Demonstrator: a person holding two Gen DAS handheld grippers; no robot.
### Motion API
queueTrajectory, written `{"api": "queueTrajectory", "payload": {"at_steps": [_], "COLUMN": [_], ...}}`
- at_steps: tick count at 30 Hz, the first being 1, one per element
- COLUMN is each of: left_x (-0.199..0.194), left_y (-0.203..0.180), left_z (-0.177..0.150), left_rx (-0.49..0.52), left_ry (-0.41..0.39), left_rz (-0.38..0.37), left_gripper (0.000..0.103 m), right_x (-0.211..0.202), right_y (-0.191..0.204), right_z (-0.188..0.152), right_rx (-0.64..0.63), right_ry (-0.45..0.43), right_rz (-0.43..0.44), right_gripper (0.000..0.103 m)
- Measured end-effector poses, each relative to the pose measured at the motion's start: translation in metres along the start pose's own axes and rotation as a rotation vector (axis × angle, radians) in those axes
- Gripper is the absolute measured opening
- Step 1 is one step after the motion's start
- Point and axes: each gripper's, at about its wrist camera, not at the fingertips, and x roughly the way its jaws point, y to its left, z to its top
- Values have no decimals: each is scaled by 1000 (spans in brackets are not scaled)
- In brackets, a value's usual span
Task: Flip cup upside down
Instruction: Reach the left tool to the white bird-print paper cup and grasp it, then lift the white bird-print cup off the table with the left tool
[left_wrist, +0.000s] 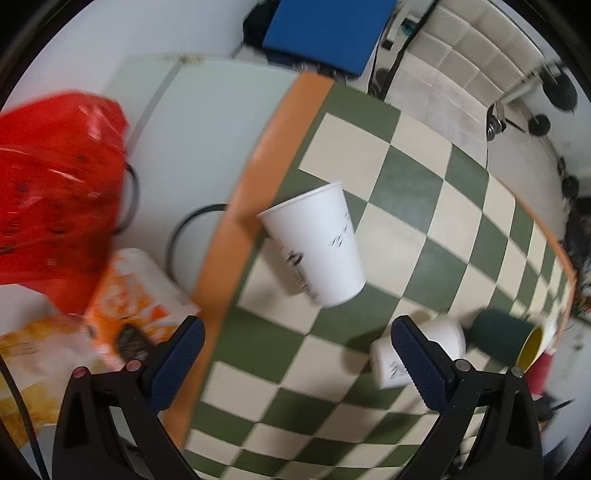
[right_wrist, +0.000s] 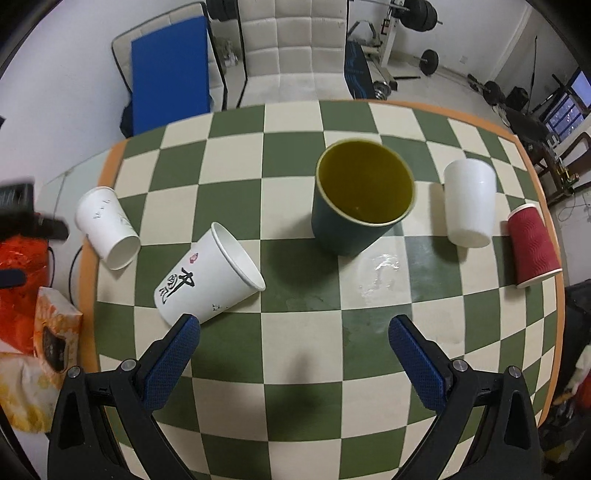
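Observation:
Several paper cups are on the green-and-cream checkered table (right_wrist: 295, 350). In the right wrist view a dark green cup (right_wrist: 360, 199) stands upright with its yellow inside showing. A white cup with black writing (right_wrist: 207, 277) lies on its side at the left. Another white cup (right_wrist: 107, 227) stands upside down near the left edge. A plain white cup (right_wrist: 469, 203) and a red ribbed cup (right_wrist: 532, 245) stand upside down at the right. My right gripper (right_wrist: 293, 336) is open and empty. My left gripper (left_wrist: 297, 339) is open and empty, just short of the left white cup (left_wrist: 317, 247).
Off the table's left edge are a red plastic bag (left_wrist: 55, 184), an orange tissue box (left_wrist: 136, 302) and a black cable (left_wrist: 177, 236). A wet patch (right_wrist: 380, 273) lies on the table near the green cup. A blue mat (right_wrist: 170, 74) and gym weights stand behind.

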Motion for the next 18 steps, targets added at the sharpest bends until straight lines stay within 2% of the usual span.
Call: {"api": "queueTrajectory", "payload": {"at_steps": [3,5,12,14,15,17,18], "left_x": [17,26,55,59,60,61,61], "left_y": [-1,-5,-23,-26,-27,-27,-27], "left_z": [20,30,41,39,37,33,31], "left_rx": [-33,-30,54,77,85,97,105], "left_ry": [47,62,92,87,88,85,82], "left_rz": [-34,-32,51,75,77,93,94], "left_gripper": [103,103,101,95,85,71,70], "right_x": [11,17,27,29,30,30,30], "right_y": [4,6,13,15,15,15,15], "right_z": [2,3,6,6,6,6,5], "right_rx": [6,8,6,3,0,1,2], "right_ry": [30,48,85,100,107,116,118], "right_rz": [-3,-8,-48,-72,-83,-99,-101], "right_gripper": [103,103,103,103,103,103,103]}}
